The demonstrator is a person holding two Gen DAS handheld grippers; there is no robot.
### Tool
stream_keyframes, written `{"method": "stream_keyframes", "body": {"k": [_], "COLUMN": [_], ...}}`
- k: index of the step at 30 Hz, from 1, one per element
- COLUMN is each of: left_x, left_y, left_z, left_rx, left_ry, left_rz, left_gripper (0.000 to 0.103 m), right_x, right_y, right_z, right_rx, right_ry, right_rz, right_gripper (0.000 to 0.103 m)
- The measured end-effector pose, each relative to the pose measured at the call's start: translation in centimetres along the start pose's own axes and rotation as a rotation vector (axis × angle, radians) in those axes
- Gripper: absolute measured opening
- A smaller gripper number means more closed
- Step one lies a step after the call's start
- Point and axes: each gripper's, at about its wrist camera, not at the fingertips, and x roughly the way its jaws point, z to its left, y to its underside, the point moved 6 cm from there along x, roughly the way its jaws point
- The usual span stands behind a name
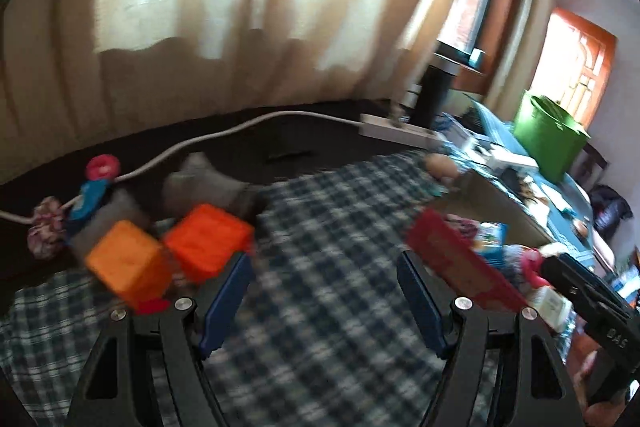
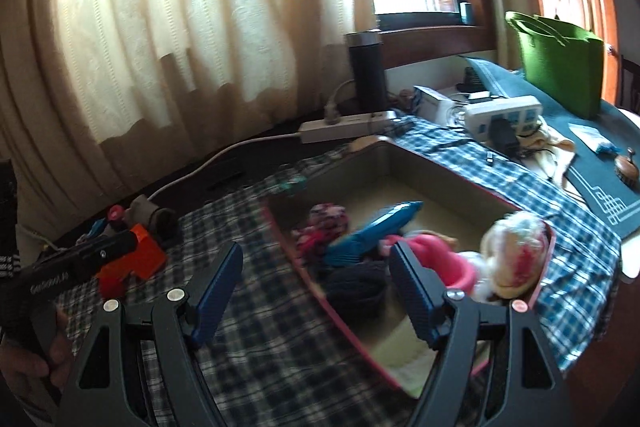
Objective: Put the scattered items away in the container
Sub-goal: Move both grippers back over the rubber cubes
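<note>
My left gripper [image 1: 324,291] is open over the checked cloth [image 1: 320,227], with nothing between its blue pads [image 1: 228,287]. To its left lie two orange blocks [image 1: 128,263] [image 1: 208,239], two grey pouches [image 1: 196,183], a pink ring [image 1: 103,167], a blue item [image 1: 90,199] and a patterned fabric ball [image 1: 46,231]. My right gripper [image 2: 316,283] is open and empty at the near left rim of the red-rimmed container [image 2: 420,167]. Inside the container are a blue item [image 2: 372,231], a pink toy [image 2: 440,259], a fluffy white ball [image 2: 516,255] and patterned fabric [image 2: 324,223].
A white power strip [image 2: 344,125] and its cable run along the curtain at the back. A black cylinder [image 2: 366,71] stands behind it. A green bag [image 2: 560,63], boxes and chargers crowd the right side. A hand [image 2: 40,355] holds the left gripper's black body [image 2: 60,275].
</note>
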Motion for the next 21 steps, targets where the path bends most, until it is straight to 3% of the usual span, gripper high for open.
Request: {"method": "stream_keyframes", "body": {"k": [8, 14, 21], "left_x": [-0.4, -0.2, 1.4], "left_y": [-0.3, 0.7, 1.6], "left_z": [9.5, 13.6, 14.2], "left_rx": [-0.114, -0.189, -0.197], "left_ry": [-0.157, -0.126, -0.088], "left_rz": [0.018, 0.054, 0.092], "left_gripper": [0.077, 0.077, 0.077], "right_x": [1.3, 2.7, 4.7], "right_y": [0.5, 0.6, 0.7], "right_z": [4.2, 7.4, 10.8], "right_rx": [-0.06, -0.118, -0.17], "right_ry": [-0.047, -0.081, -0.122], "right_rz": [0.053, 0.09, 0.128], "right_gripper": [0.08, 0.08, 0.08]}}
